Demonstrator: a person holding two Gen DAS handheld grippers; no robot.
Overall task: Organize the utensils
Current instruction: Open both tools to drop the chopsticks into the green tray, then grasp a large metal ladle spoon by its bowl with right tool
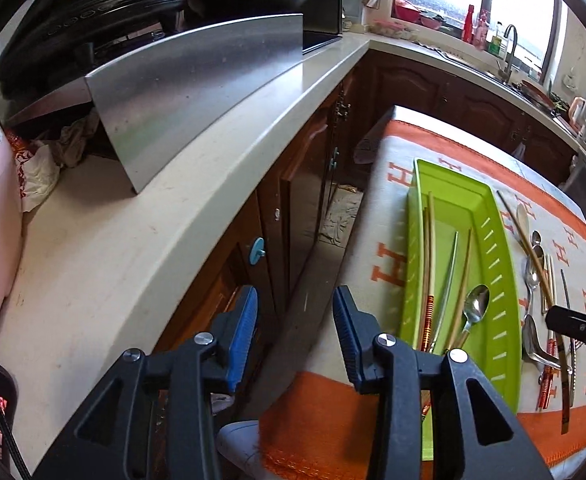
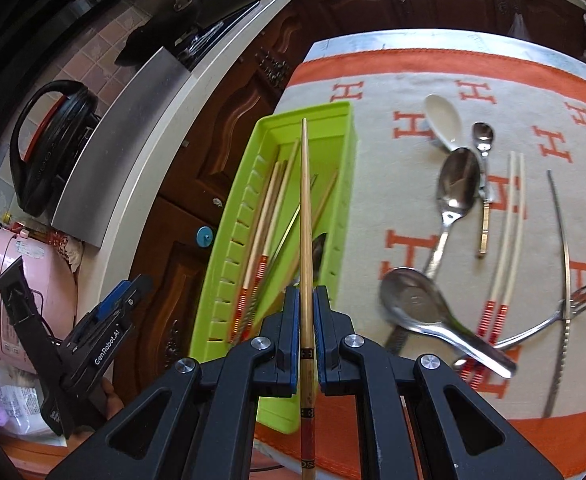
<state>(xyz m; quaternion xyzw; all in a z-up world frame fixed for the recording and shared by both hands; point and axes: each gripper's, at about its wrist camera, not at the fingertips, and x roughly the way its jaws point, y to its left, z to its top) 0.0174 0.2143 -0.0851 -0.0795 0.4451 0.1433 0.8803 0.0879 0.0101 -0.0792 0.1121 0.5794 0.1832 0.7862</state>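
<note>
Clamped in the right gripper, a wooden chopstick hangs above the slotted lime-green plastic tray; the left gripper, jaws apart, holds nothing.

In the left wrist view the near end of the green tray is hidden behind the left gripper, along with the handles of the spoon and chopsticks lying in it. At the right edge only a black tip of the right gripper shows, covering part of the loose cutlery. In the right wrist view the held chopstick runs off the bottom edge, the ladle-like spoon is blurred, and the hand under the left gripper is mostly hidden
</note>
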